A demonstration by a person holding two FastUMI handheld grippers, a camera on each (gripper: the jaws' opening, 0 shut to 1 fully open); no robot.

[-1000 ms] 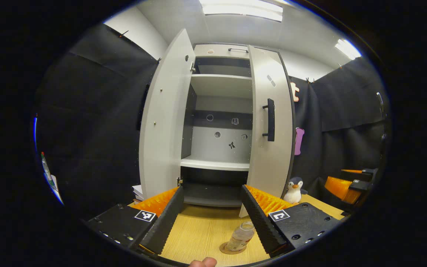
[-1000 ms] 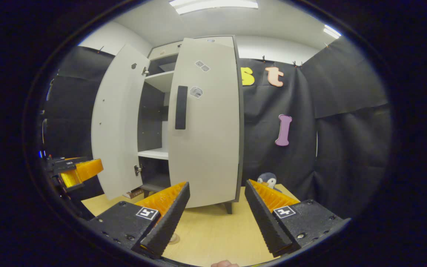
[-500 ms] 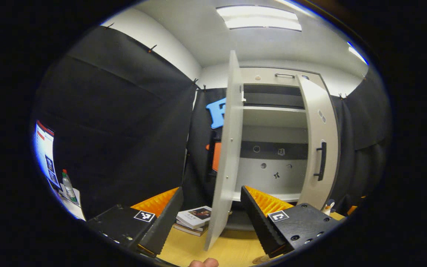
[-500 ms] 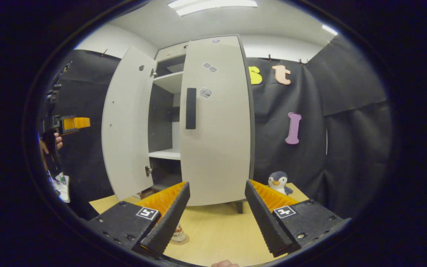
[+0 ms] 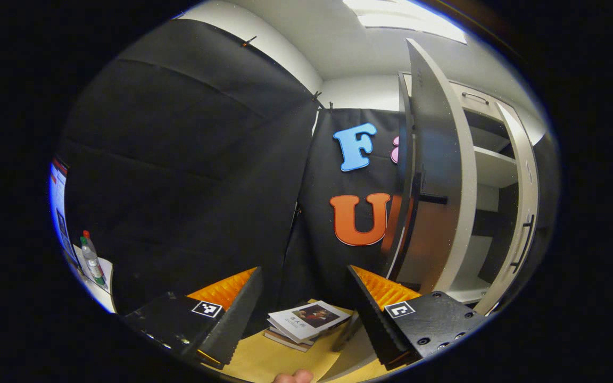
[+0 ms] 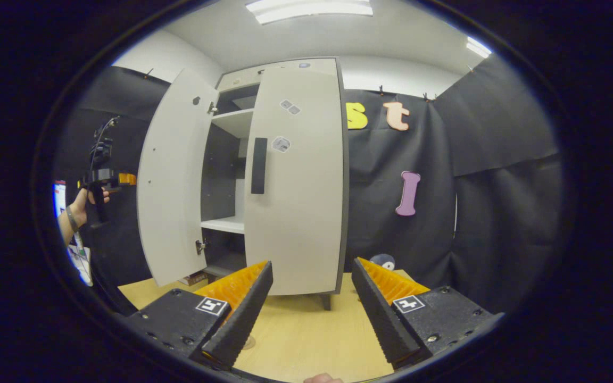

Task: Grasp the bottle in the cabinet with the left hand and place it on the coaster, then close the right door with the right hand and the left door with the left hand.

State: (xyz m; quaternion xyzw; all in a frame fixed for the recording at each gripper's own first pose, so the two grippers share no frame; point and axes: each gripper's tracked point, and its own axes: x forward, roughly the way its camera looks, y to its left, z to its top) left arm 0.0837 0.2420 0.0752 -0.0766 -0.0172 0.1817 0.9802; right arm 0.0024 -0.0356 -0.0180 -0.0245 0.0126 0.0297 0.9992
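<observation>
In the left gripper view, the left gripper [image 5: 302,308] has its two fingers wide apart, with nothing between them. It is out past the outer side of the left door [image 5: 434,175], which stands wide open. The door's dark handle [image 5: 430,198] sticks out from that side. Under the fingers a stack of books [image 5: 306,319] lies near the back left corner of the table [image 5: 264,359].

In the right gripper view, the right gripper [image 6: 311,314] is spread open too and holds nothing. It faces the front of the right door [image 6: 296,181], which looks nearly shut (a dark gap beside it still shows the shelf). Far off, a hand [image 6: 80,199] holds the left gripper just outside the left door. A coaster [image 6: 248,342] peeks out by the near edge of the table; I cannot tell if the bottle stands on it.

The left door is the next thing to move, I think. It is a big stiff board that swings on hinges, so it should go easy. Push flat on its outer face, out near the handle edge, slowly so it does not bang.
</observation>
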